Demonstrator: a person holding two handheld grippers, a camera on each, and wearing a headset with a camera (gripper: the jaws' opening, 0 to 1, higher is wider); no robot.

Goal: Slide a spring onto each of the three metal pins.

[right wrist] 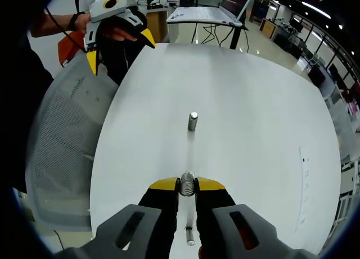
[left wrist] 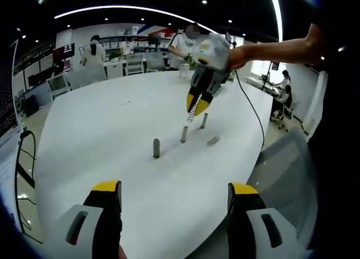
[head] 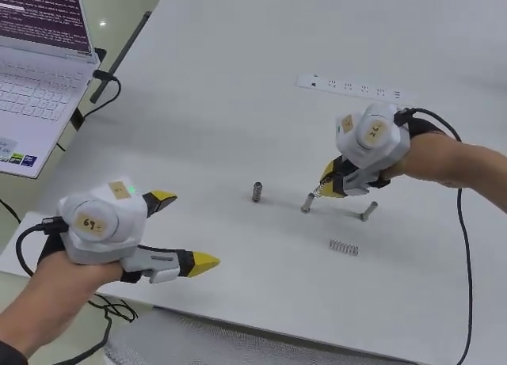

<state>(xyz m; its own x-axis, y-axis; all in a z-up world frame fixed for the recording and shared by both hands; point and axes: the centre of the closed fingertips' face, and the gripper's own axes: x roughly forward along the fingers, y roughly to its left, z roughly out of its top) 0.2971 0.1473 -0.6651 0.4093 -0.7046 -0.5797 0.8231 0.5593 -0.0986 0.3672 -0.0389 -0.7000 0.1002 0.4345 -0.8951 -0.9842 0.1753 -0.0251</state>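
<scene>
Closest to the headset camera, the left tongs (head: 184,229) hover above the near edge of the white counter (head: 238,104). Their yellow tips are spread wide and hold nothing. They seem parked out of the way while the other hand works.

Farther along the counter, three short metal pins stand upright in a loose row. The left pin (head: 257,192) already wears a spring wound around it. The middle pin (head: 307,203) is bare, and so is the right pin (head: 368,211).

The right tongs (head: 331,183) hang just above and beside the middle pin, tips pinched narrow on a small spring (right wrist: 187,184). This spring juts out past the tips toward the pin's top, likely so its open end can be lined up and dropped over the pin. Whether spring and pin touch cannot be told.

A loose spring (head: 344,247) lies flat on the counter near the right pin, on the person's side, apparently waiting for that last pin. By this reckoning one pin is done, the second is in hand, and the third is not yet started.

A power strip (head: 356,88) lies well beyond the pins, and an open laptop (head: 40,64) sits to the left of the counter.
</scene>
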